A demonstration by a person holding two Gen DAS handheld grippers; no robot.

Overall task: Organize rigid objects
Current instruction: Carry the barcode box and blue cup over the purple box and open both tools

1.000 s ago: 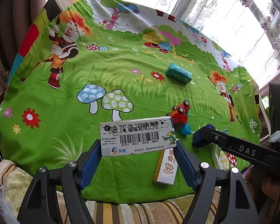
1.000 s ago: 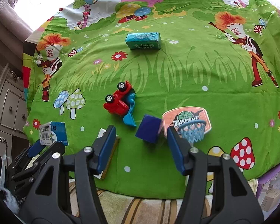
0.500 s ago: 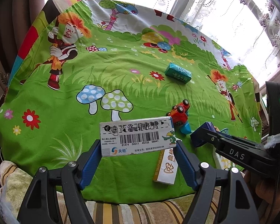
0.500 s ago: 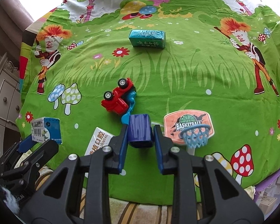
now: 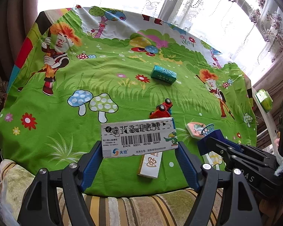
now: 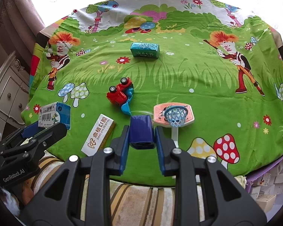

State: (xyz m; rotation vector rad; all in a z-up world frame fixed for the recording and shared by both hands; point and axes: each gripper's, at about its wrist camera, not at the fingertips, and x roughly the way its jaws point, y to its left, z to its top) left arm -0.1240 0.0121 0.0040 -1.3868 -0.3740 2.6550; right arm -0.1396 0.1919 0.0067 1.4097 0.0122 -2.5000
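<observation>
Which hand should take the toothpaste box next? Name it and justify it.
Left, tentatively. The toothpaste box lies just under the left gripper, nearer than the right gripper. But both are full: left holds the medicine box, right the blue block. Unload first.

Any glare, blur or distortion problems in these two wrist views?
Left wrist: window blown out white, cloth edges bowed by fisheye, barcode box sharp. Right wrist: top edge overexposed, blue block and toy car crisp; no motion blur.
</observation>
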